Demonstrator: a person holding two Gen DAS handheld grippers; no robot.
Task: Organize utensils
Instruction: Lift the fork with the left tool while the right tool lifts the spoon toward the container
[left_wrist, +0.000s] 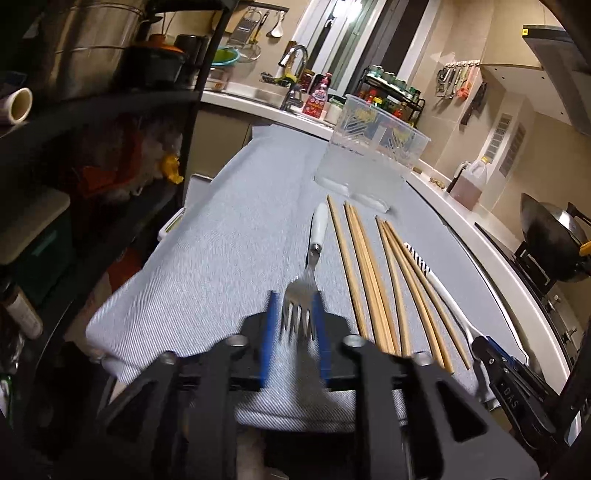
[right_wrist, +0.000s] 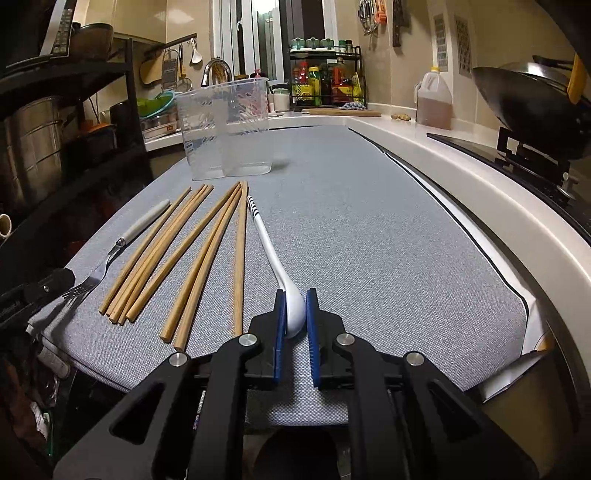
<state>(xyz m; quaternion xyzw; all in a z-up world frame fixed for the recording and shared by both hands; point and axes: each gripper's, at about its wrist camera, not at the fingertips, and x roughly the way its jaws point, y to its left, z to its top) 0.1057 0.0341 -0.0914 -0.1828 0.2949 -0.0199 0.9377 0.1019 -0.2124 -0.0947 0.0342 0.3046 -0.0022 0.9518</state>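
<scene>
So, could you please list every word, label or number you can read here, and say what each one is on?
"DAS": white letters on the black body of the right tongs, partly hidden, so the reading is uncertain.
Label on the pink bottle by the sink: too blurred to read.
Labels on the sauce bottles in the black rack: too small to read.
Blue and yellow print on the clear plastic container: no legible words.
</scene>
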